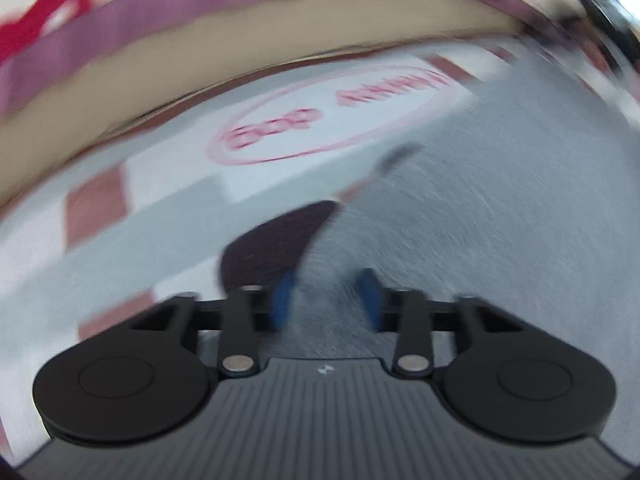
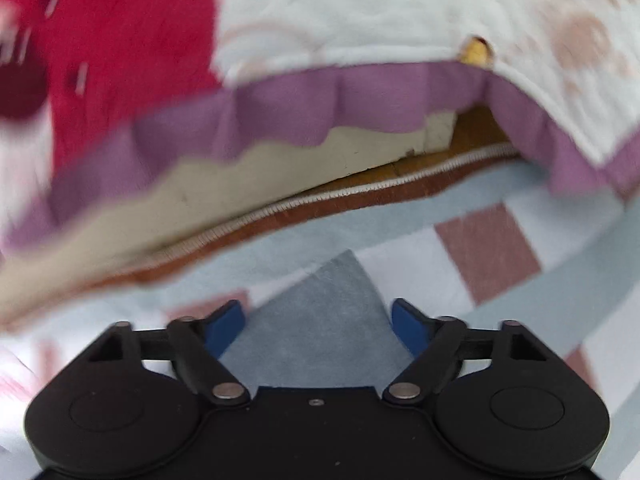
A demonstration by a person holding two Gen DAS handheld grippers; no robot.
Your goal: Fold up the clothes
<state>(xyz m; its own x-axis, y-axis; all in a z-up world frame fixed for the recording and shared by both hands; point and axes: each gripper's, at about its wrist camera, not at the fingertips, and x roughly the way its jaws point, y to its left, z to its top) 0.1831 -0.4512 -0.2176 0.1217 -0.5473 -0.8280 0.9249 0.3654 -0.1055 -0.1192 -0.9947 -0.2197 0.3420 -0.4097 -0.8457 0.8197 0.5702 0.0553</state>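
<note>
Grey garment (image 1: 460, 216) between parted fingers of each hand-held gripper (image 2: 316, 326).

A checked cloth (image 2: 488, 240) of white, grey-blue and brownish-red squares is spread underneath, printed with a blurred red oval emblem (image 1: 332, 114). Behind it, a white quilted cover (image 2: 360, 12) edged with a purple frill (image 2: 280, 108) is seen.

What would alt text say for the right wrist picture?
The right claw, open, has a corner of grey cloth between its blue fingers, over a checked sheet. Beyond hang a purple frill and a red-and-white blanket.
</note>
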